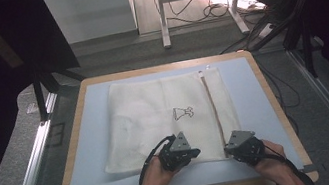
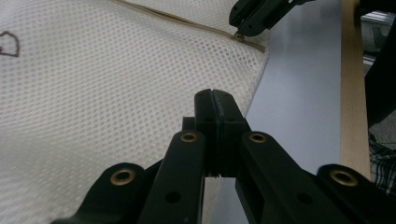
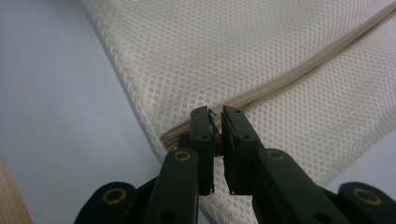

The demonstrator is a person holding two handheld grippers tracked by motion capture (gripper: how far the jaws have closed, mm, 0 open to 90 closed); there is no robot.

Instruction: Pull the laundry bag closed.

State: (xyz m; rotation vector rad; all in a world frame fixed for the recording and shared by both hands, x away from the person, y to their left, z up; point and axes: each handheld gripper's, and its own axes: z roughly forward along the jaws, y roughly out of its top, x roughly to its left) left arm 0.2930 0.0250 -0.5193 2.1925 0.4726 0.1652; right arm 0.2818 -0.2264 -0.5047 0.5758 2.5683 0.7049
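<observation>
A white mesh laundry bag (image 1: 157, 119) is lying flat on the pale blue mat (image 1: 86, 151) of the table, with a tan zipper (image 1: 214, 114) running along its right side from the far edge to the near one.

Starting on the left, the left gripper (image 1: 194, 153) is resting over the bag's near edge, just left of the zipper's near end. In the left gripper view its jaws are standing pressed together, pad to pad. They seem to be pinching mesh (image 2: 116, 93) at the bag's near corner, though I cannot tell for sure that fabric is caught between them.

To the right of it, the right gripper (image 1: 227, 149) is sitting at the very near end of the zipper. In the right gripper view its jaws are standing narrow, nearly closed, with the zipper's end (image 3: 187, 133) directly at their tips; a small pale piece, probably the pull tab, seems to be caught between them.

As I judge it, the work is only beginning: both claws are taking their holds, one steadying the fabric, the other on the slider. The zipper is lying closed along the whole length ahead of the right claw, so the pull away toward the far edge is not yet done.
</observation>
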